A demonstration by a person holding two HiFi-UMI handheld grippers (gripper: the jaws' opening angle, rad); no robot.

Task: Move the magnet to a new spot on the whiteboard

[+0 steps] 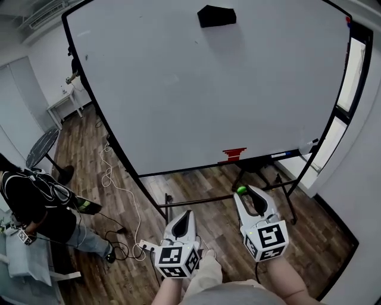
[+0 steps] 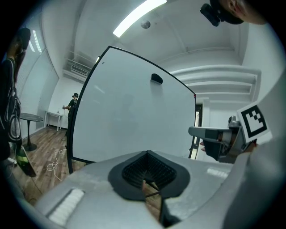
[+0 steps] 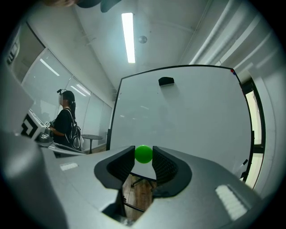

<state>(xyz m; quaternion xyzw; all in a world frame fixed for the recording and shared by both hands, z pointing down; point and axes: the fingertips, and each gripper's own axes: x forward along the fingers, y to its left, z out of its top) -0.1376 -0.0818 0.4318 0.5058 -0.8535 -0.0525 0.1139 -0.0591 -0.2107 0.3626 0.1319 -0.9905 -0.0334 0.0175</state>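
Observation:
A small green ball-shaped magnet [image 1: 241,190] is pinched between the tips of my right gripper [image 1: 243,193], low in the head view, well below the whiteboard [image 1: 208,89] and off its surface. In the right gripper view the magnet [image 3: 143,154] sits between the two black pads, with the board [image 3: 187,112] ahead. My left gripper [image 1: 185,213] hangs beside it to the left with its jaws together and nothing in them. In the left gripper view that gripper [image 2: 147,154] points at the board [image 2: 129,116].
A black eraser [image 1: 216,15] sticks near the board's top. A red item [image 1: 233,155] and markers [image 1: 286,153] lie on its bottom ledge. The stand's legs [image 1: 262,179] are just ahead. A person [image 1: 36,202] and a white cable [image 1: 113,179] are at the left.

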